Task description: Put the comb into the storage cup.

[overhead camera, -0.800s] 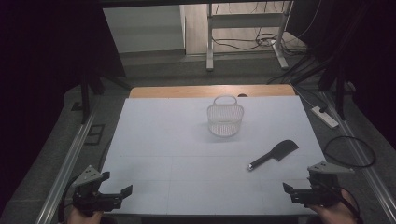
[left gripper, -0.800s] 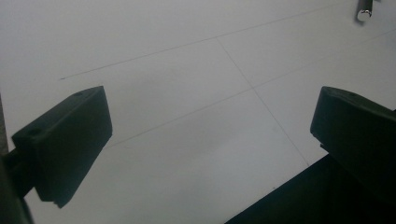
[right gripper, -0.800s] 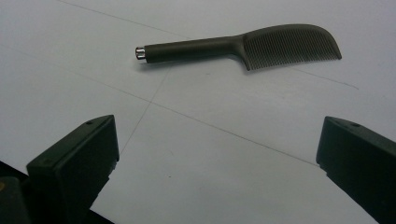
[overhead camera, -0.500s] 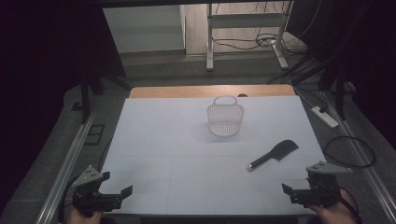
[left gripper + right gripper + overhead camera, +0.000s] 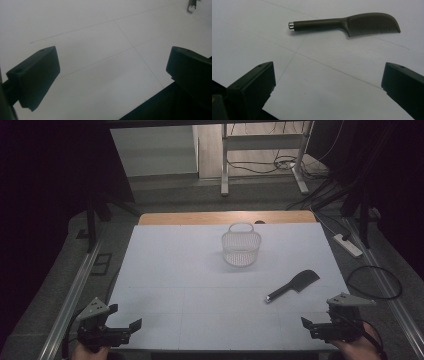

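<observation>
Item 1, my left gripper (image 5: pixel 125 326): low at the near left corner of the white table (image 5: pixel 190 285), jaws spread wide with nothing between them; the left gripper view has bare table surface under the two black pads.

Item 2, my right gripper (image 5: pixel 310 324): low at the near right corner, jaws likewise spread wide and empty. My hand (image 5: pixel 357 347) sits behind it at the table's edge.

Item 3, comb (image 5: pixel 348 23): dark, with a long handle ending in a small silver cap and a curved toothed head. It lies flat on the table just beyond my right gripper, apart from the jaws and untouched. From above, the comb (image 5: pixel 294 285) runs on a slant, cap end toward the table's middle, head toward the right edge.

Item 4, basket (image 5: pixel 241 247): pale wire mesh, upright, handle raised, standing past the table's centre and well apart from the comb.

Item 5, wooden strip (image 5: pixel 225 217): along the table's far edge, behind the basket.

Item 6, white power strip (image 5: pixel 348 245): on the floor off the far right side.
</observation>
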{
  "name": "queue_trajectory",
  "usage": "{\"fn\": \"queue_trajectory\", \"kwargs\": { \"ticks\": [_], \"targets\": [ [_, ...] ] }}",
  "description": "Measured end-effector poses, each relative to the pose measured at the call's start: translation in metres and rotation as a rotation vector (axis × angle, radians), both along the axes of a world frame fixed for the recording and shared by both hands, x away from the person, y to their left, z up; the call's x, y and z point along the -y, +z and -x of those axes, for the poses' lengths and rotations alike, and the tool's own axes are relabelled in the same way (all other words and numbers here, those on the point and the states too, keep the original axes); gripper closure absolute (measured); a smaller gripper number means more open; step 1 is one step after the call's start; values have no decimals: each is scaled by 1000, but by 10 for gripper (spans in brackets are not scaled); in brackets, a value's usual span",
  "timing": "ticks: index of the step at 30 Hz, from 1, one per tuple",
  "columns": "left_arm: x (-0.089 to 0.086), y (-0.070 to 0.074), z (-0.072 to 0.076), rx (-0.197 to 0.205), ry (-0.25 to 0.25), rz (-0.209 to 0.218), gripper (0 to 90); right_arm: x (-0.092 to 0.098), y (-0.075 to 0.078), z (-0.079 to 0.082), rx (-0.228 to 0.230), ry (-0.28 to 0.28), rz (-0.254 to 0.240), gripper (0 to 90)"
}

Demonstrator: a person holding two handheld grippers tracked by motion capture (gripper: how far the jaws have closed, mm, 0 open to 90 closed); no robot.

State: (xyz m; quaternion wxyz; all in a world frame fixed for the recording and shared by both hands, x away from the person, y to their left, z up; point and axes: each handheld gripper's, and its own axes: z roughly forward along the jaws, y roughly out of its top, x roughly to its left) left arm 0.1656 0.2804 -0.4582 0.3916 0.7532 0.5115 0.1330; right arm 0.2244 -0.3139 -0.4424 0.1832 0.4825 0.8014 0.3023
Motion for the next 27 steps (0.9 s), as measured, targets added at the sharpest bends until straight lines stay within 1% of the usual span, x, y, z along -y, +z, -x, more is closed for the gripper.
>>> {"fn": "queue_trajectory", "kwargs": {
  "ticks": [1,9,16,21,27],
  "targets": [
    [0,0,0,1,0,0,0,-1,0,0,-5,4,3,0],
    [0,1,1,12,17,-8,0,-2,0,0,-2,13,7,0],
    [0,1,1,12,19,-5,0,-3,0,0,-2,27,14,0],
    [0,0,1,8,16,-5,0,-3,0,-1,-13,28,11,0],
    [0,0,0,3,14,1,0,-5,1,-2,4,51,11,0]
  ]
}}
